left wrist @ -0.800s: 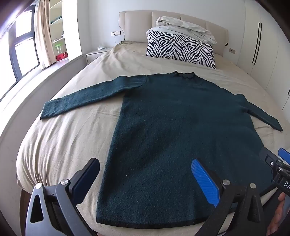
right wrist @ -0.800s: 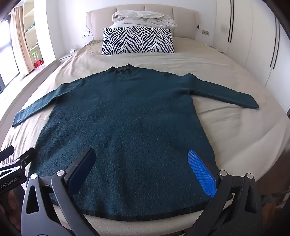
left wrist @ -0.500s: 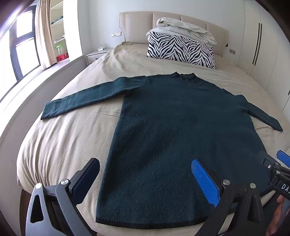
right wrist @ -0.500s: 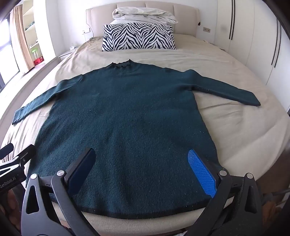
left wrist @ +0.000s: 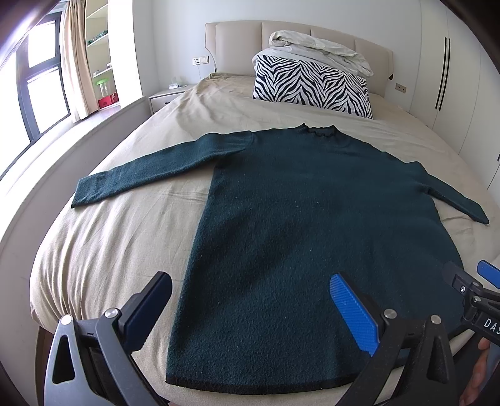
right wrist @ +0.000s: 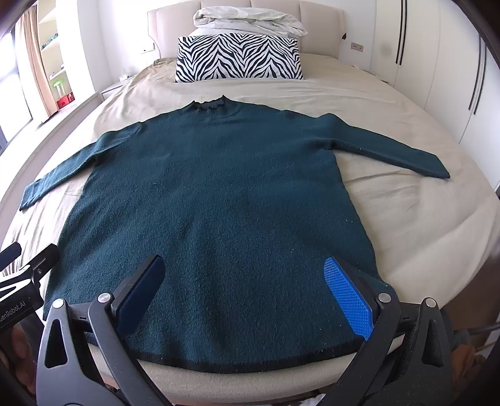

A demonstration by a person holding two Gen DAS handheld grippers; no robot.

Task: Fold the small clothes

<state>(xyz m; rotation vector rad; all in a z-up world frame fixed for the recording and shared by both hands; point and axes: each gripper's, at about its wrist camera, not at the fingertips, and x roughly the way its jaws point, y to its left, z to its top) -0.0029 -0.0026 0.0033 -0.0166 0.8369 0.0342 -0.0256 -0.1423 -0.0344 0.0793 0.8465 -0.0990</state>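
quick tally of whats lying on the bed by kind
sweater: 1, dark green, spread flat
zebra pillow: 1
crumpled light bedding on top of the pillow: 1
total: 3

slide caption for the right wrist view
Open right gripper hovering over the hem of a dark green sweater spread flat on a bed.

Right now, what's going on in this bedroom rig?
A person holds a two-finger gripper in each hand over the foot of a bed. A dark green sweater lies flat on it, sleeves spread, hem nearest the cameras. The left gripper and right gripper both hover above the hem with jaws wide open, holding nothing. No fold is made yet.
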